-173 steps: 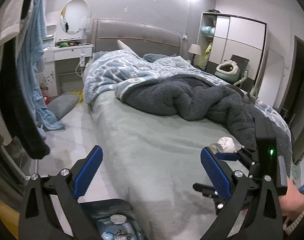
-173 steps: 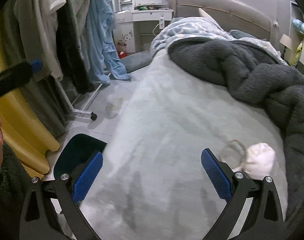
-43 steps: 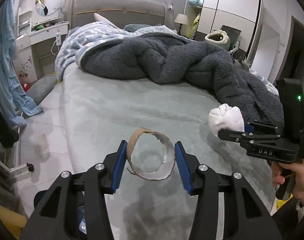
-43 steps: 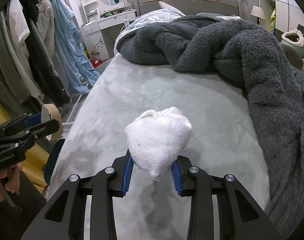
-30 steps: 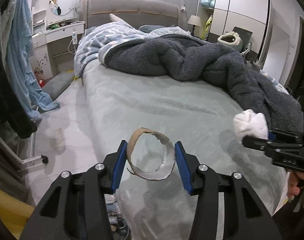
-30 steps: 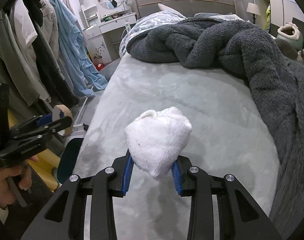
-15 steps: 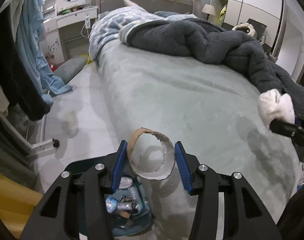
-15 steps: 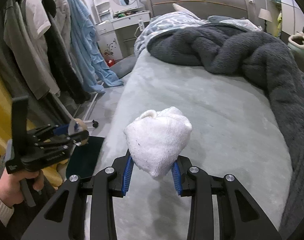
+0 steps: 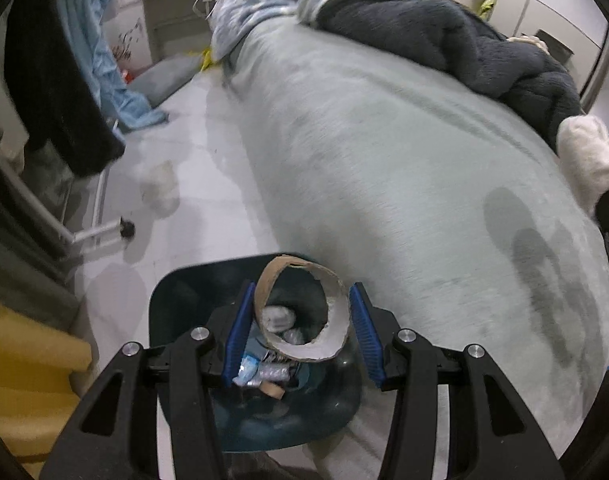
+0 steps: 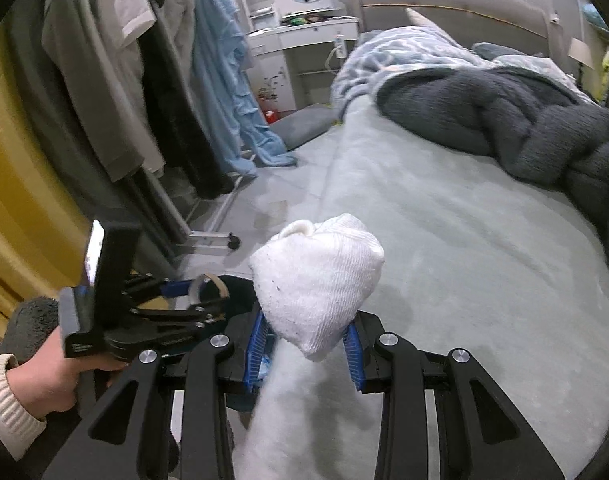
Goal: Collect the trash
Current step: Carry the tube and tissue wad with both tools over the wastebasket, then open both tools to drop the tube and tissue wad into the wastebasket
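Note:
My left gripper (image 9: 300, 330) is shut on a brown cardboard tape ring (image 9: 338, 322) and holds it right above a dark teal trash bin (image 9: 176, 300) on the floor beside the bed; the bin holds several wrappers. My right gripper (image 10: 306, 346) is shut on a white balled sock (image 10: 316, 276), held above the bed's edge. The sock also shows at the right edge of the left wrist view (image 9: 588, 160). The left gripper with the ring shows in the right wrist view (image 10: 200, 300), over the bin.
A grey-green bed (image 9: 404, 168) fills the right, with a dark fluffy blanket (image 10: 524, 128) at its far end. A clothes rack (image 10: 144, 92) with hanging garments stands left, its wheeled foot (image 9: 126, 232) on the floor. A yellow panel (image 9: 20, 376) is at lower left.
My left gripper has carried the tape ring off the bed, down and left, to above the bin. My right gripper has followed left with the sock toward the bed's edge.

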The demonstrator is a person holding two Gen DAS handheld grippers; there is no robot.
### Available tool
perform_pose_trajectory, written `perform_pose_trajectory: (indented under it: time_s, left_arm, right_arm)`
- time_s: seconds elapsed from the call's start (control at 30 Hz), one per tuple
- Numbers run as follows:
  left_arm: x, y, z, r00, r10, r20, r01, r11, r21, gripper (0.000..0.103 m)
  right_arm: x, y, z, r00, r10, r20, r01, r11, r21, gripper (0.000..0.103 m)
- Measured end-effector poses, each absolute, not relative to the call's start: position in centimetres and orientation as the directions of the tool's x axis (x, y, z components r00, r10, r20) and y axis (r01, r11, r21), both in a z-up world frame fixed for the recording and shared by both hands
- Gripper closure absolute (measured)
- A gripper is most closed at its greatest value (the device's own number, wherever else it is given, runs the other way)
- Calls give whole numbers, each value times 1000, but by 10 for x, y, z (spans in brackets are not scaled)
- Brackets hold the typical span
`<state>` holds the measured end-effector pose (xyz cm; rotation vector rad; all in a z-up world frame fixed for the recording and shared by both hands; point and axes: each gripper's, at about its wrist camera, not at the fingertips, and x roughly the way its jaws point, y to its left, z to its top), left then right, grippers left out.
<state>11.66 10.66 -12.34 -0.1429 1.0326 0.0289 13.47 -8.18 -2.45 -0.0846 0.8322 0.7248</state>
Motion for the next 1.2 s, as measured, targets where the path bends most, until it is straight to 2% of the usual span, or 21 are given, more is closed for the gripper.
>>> perform_pose_trajectory:
  time_s: [0.7, 1.13, 1.2]
  left_arm:
    - [101, 182, -192, 276, -61, -959, -201, 972, -120, 50]
    - [87, 211, -166, 369, -79, -926, -236, 956, -175, 21]
    - [85, 215, -158, 399, -69, -915, -242, 954, -177, 19]
  right_arm:
    - [150, 18, -80, 300, 527, -795, -713, 678, 181, 68]
    - [151, 48, -114, 217, 474, -853, -726, 662, 183, 68]
    - [149, 54, -124, 202, 459, -865, -730, 659, 180, 68]
